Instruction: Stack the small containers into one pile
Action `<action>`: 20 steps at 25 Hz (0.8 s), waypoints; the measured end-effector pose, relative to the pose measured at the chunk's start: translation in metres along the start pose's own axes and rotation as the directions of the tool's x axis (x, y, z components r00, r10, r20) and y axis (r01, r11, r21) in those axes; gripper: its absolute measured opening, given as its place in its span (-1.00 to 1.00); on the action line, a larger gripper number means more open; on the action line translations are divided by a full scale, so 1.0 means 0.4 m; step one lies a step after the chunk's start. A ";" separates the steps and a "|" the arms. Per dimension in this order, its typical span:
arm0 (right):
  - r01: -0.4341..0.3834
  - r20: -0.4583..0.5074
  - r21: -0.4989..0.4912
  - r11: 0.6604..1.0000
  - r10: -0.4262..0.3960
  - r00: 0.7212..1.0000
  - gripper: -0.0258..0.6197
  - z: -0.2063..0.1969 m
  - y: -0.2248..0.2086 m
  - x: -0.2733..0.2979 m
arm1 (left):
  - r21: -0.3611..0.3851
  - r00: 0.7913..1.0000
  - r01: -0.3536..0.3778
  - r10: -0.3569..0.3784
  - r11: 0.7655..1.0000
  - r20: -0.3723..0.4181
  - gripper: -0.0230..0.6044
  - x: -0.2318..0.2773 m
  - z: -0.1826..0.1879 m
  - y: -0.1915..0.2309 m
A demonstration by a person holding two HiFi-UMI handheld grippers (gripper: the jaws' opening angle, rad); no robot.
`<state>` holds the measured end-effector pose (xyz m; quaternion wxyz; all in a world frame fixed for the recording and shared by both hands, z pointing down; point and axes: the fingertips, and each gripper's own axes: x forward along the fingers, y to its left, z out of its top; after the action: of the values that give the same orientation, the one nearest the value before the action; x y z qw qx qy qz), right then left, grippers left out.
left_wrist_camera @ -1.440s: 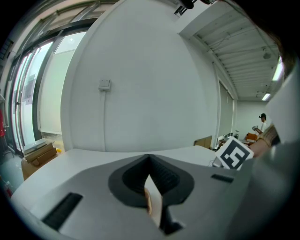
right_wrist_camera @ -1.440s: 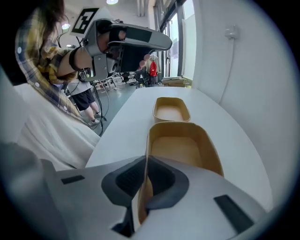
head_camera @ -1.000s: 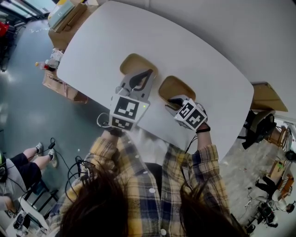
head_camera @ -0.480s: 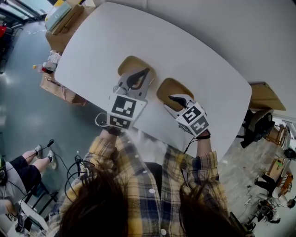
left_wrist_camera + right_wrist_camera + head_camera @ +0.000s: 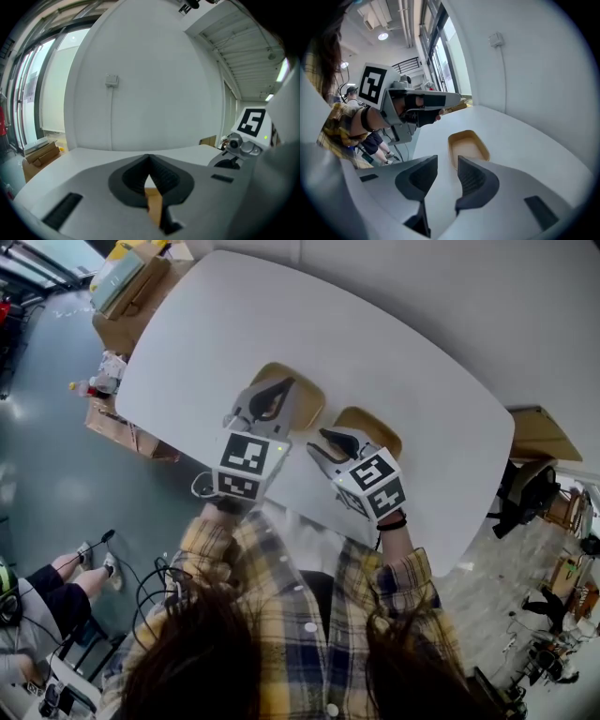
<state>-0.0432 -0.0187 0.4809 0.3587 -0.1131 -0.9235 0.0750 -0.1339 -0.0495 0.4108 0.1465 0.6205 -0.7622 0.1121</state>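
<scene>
Left gripper (image 5: 272,399) clenched on rim of left container (image 5: 309,395), right gripper (image 5: 330,442) jaws just opened, only bare table (image 5: 422,362) between them, right container (image 5: 377,423) just beyond; black-and-white square-patterned marker cube (image 5: 246,465) on each gripper

White table (image 5: 412,371), cardboard boxes (image 5: 129,320) nearby

Two tan containers (image 5: 310,397) (image 5: 377,427), two grippers (image 5: 286,383) (image 5: 324,438) and one white table (image 5: 375,334) are in view.
</scene>
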 end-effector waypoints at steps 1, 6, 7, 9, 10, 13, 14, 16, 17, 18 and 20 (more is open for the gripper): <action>0.016 0.010 0.022 1.000 -0.016 1.000 -0.50 0.012 -0.003 0.012 | -0.002 1.000 -0.001 0.000 1.000 -0.004 -0.87 -0.001 -0.005 0.011; 0.079 0.005 0.095 0.992 -0.079 0.997 -0.49 0.033 -0.005 0.069 | 0.012 0.999 -0.006 0.006 1.000 -0.049 -0.87 0.001 -0.048 0.065; 0.083 0.000 0.100 0.992 -0.083 0.997 -0.49 0.032 -0.005 0.077 | 0.014 0.998 -0.008 0.009 1.000 -0.062 -0.87 0.005 -0.059 0.078; 0.086 -0.003 0.105 0.991 -0.086 0.996 -0.49 0.033 -0.004 0.088 | 0.011 0.996 -0.013 0.014 1.000 -0.093 -0.87 0.017 -0.084 0.104; 0.088 -0.003 0.106 0.990 -0.088 0.996 -0.49 0.033 -0.003 0.091 | 0.006 0.993 -0.015 0.015 1.000 -0.113 -0.87 0.022 -0.099 0.116; 0.094 -0.009 0.113 0.989 -0.093 0.996 -0.49 0.031 0.000 0.102 | -0.017 0.985 -0.014 0.011 1.000 -0.174 -0.87 0.033 -0.151 0.149; 0.096 -0.011 0.115 0.989 -0.096 0.995 -0.49 0.032 0.000 0.106 | -0.024 0.982 -0.017 0.013 1.000 -0.190 -0.87 0.036 -0.169 0.162; 0.105 -0.014 0.115 0.988 -0.104 0.994 -0.49 0.037 -0.005 0.115 | -0.034 0.977 -0.026 0.018 0.999 -0.215 -0.86 0.044 -0.198 0.188; 0.112 -0.015 0.116 0.987 -0.111 0.994 -0.49 0.039 -0.008 0.118 | -0.041 0.974 -0.025 0.015 0.999 -0.227 -0.86 0.049 -0.209 0.197; 0.118 -0.016 0.117 0.986 -0.117 0.993 -0.49 0.042 -0.010 0.119 | -0.049 0.970 -0.019 0.007 0.999 -0.244 -0.86 0.053 -0.221 0.202; 0.126 -0.016 0.120 0.985 -0.124 0.992 -0.49 0.047 -0.011 0.118 | -0.066 0.960 -0.003 -0.015 0.998 -0.281 -0.76 0.063 -0.247 0.206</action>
<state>-0.0905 -0.0116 0.4985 0.3730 -0.0333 -0.9210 0.1076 -0.2109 -0.0208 0.5128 0.2738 0.5955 -0.7350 0.1735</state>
